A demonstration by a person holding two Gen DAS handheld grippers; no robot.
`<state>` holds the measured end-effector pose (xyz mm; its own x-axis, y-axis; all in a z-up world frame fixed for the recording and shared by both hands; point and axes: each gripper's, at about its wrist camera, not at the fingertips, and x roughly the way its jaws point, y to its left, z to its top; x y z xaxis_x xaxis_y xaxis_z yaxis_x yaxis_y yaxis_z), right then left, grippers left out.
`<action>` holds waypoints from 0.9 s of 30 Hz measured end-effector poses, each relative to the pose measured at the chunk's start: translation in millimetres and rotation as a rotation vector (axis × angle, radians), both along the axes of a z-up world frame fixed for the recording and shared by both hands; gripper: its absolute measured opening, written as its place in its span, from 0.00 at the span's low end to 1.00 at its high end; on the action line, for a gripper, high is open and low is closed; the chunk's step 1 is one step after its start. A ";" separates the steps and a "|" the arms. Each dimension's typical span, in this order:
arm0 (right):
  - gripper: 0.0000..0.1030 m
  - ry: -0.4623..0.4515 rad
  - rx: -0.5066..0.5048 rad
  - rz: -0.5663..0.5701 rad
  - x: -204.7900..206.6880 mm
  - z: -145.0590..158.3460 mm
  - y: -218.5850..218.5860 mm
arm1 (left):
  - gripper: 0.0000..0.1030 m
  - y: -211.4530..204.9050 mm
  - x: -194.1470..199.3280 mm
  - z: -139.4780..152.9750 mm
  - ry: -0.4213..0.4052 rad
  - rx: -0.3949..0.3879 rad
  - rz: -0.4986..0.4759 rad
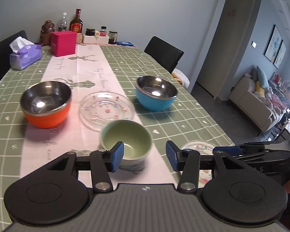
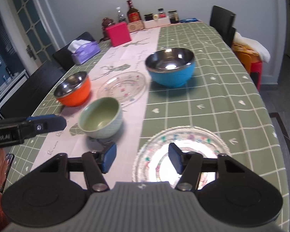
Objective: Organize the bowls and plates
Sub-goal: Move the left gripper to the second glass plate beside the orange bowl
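Note:
Four dishes and a second plate sit on the table's checked cloth (image 1: 164, 61). An orange steel-lined bowl (image 1: 46, 106) stands at the left, a clear glass plate (image 1: 106, 110) in the middle, and a blue steel-lined bowl (image 1: 155, 94) at the right. A pale green bowl (image 1: 126, 135) stands just beyond my left gripper (image 1: 145, 154), which is open and holds nothing. In the right wrist view my right gripper (image 2: 142, 158) is open over the near edge of a second glass plate (image 2: 193, 137). The green bowl (image 2: 101, 118) lies to its left.
A purple tissue box (image 1: 25, 56), a pink box (image 1: 63, 43), bottles and jars line the far end of the table. Black chairs (image 1: 164, 52) stand on both sides. The table's right edge (image 2: 270, 116) drops to the floor.

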<state>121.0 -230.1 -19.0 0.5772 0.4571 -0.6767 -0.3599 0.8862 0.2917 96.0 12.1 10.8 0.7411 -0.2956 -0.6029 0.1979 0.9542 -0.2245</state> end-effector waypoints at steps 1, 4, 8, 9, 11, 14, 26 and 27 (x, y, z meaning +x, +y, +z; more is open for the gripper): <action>0.60 -0.002 -0.009 0.010 1.4 0.6 6.4 | 0.55 5.1 1.8 -0.6 0.002 0.000 0.000; 0.60 0.001 -0.030 0.031 7.7 1.5 24.1 | 0.56 20.1 8.0 -2.6 0.009 -0.002 0.000; 0.60 0.008 -0.057 0.044 18.0 2.0 44.0 | 0.56 37.7 19.8 -6.9 0.041 0.001 0.015; 0.61 0.008 -0.062 0.047 22.0 2.6 48.3 | 0.56 42.9 23.2 -8.2 0.049 0.002 0.021; 0.61 0.008 -0.067 0.047 29.7 4.2 54.1 | 0.56 52.8 31.2 -10.5 0.062 0.000 0.038; 0.61 0.004 -0.061 0.040 45.7 10.2 60.7 | 0.56 65.5 46.0 -15.1 0.075 -0.002 0.067; 0.58 0.130 0.031 -0.105 134.8 -17.0 70.0 | 0.49 78.2 115.6 -49.9 0.166 -0.109 0.167; 0.55 0.149 0.040 -0.118 141.6 -21.7 70.4 | 0.45 77.7 120.5 -53.4 0.174 -0.109 0.169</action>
<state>262.6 -159.7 -40.7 0.5235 0.4206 -0.7410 -0.2045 0.9063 0.3700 216.6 89.8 -42.5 0.6737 -0.2469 -0.6966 -0.0123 0.9387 -0.3446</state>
